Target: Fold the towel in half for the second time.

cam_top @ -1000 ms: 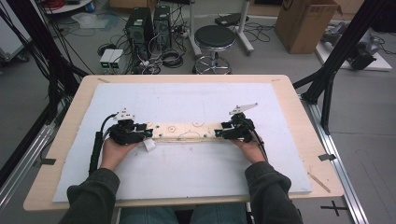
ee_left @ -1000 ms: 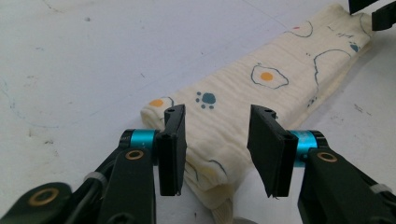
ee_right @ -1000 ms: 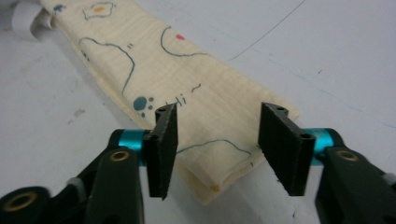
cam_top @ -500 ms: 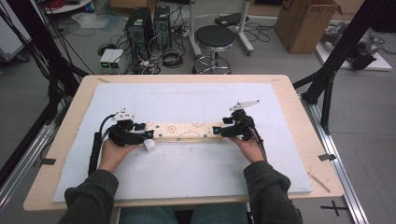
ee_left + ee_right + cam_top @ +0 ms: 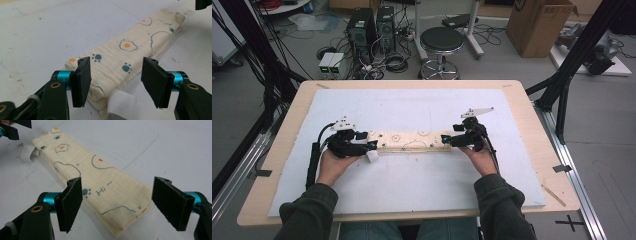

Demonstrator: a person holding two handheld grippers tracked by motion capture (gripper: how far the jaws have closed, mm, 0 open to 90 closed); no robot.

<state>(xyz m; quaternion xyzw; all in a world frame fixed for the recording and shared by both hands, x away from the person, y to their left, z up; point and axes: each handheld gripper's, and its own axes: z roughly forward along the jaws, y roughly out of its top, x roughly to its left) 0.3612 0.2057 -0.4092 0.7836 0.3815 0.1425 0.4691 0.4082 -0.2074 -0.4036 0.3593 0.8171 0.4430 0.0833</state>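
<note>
The room is a workshop w/ grey floor; behind the wooden table (image 5: 532, 107) stand a black round stool (image 5: 441, 40), two PC towers (image 5: 372, 25) w/ many cables, and a cardboard box (image 5: 539, 25) at the far right. A white sheet (image 5: 422, 105) covers most of the table top.

On the sheet lies a folded cloth (image 5: 409, 141), cream colour, long and narrow. In the high view its long axis goes left to right across the table, one end at each gripper.

The gripper views give details the high view is too small for: printed fried eggs, blue paw marks, the word "Hi~", and a white label (image 5: 117, 103) at the left end.

The left gripper (image 5: 371, 145) has been opening; its jaws stand wide at both sides of the cloth's end, not pressing it. The right gripper (image 5: 445, 139) has also been opening, jaws wide, the other end between them, apart from the pads.
</note>
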